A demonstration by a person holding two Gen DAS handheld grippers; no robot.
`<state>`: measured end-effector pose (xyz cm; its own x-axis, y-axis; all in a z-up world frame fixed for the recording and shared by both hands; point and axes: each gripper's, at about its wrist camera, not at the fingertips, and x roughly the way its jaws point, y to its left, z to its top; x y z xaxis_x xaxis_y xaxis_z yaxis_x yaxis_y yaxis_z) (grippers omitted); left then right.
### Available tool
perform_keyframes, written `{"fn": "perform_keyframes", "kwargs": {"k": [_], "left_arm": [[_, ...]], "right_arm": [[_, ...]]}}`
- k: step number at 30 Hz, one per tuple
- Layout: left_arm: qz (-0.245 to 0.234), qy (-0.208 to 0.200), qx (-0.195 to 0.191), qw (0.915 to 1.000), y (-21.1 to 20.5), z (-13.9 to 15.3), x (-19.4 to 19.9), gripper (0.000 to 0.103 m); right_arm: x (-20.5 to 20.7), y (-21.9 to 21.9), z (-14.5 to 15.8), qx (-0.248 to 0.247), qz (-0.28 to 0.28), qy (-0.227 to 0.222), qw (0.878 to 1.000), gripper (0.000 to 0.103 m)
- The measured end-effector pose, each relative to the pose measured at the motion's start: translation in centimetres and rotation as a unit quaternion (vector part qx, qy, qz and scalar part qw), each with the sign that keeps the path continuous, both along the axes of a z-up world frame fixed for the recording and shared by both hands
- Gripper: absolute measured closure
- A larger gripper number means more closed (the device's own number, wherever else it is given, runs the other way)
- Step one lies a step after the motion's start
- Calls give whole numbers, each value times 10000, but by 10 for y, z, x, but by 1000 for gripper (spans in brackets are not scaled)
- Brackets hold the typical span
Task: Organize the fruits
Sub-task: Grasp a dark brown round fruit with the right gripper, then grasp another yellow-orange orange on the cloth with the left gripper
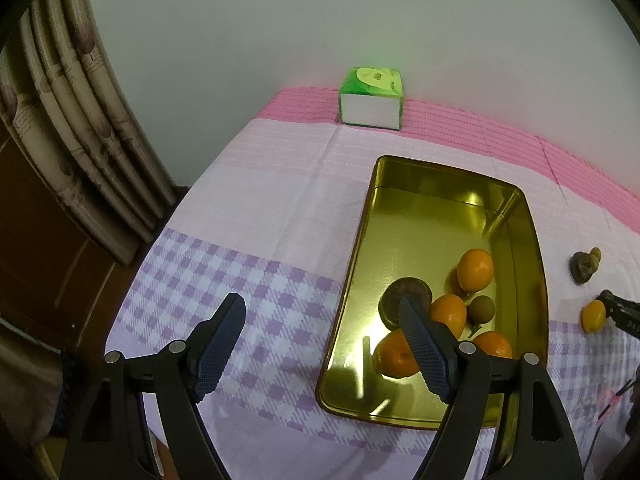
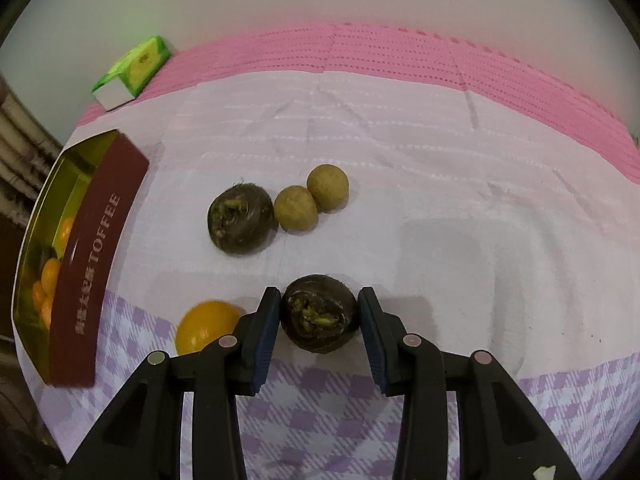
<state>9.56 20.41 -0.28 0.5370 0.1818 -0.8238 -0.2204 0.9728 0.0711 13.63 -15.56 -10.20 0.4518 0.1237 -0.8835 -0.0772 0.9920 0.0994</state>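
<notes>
Left wrist view: your left gripper (image 1: 322,322) hangs above the desk (image 1: 256,200) with its fingers (image 1: 222,344) spread wide and nothing between them; the right-hand finger overlaps the near corner of the tin (image 1: 360,264), the left-hand one sits over bare cloth. The tin is a rectangular gold metal box, shiny and mirror-like inside, and it holds several smooth orange fruits (image 1: 475,270), one dark round brown fruit (image 1: 404,294) and a small tan round one (image 1: 481,309). The cloth is soft fabric, purple-and-white checks near you, pale pink in the middle, a knit-look pink band at the far edge. A green and white tissue pack (image 1: 371,98) stands at the wall. Far right on the cloth: a dark lumpy fruit, an orange one, and a black gripper tip next to it. Right wrist view: your right gripper (image 2: 319,312) is low over the desk with its fingers (image 2: 264,332) part-way apart, straddling a dark water chestnut (image 2: 319,314); the left pad looks just at its skin, the right pad shows a slim gap, so no firm pinch. The chestnut is squat, round, rough brown, with a greenish stub facing you. Just left of the fingers lies a smooth orange kumquat (image 2: 206,330). Farther out: a second chestnut (image 2: 241,219) touching two matte tan longans (image 2: 296,209), which touch each other. The tin's maroon outer wall reads TOFFEE at left.
</notes>
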Motion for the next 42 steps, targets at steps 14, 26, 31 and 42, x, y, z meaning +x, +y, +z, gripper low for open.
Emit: {"fn": "perform_keyframes", "kwargs": {"k": [14, 26, 31, 42], "left_arm": [[-828, -180, 91, 9964, -64, 14, -2, 24], [-2194, 109, -229, 9753, -195, -1, 17, 24], [-2459, 339, -377, 9680, -232, -19, 29, 24], [-2717, 614, -414, 9595, -273, -50, 46, 31]], "right_arm": [[-25, -23, -3, -129, 155, -847, 9962, 66], [-42, -90, -2, -522, -267, -1072, 9925, 66], [-50, -98, -3, -604, -233, -1210, 9905, 66], [-52, -100, -4, -501, -302, -1351, 9891, 66]]}}
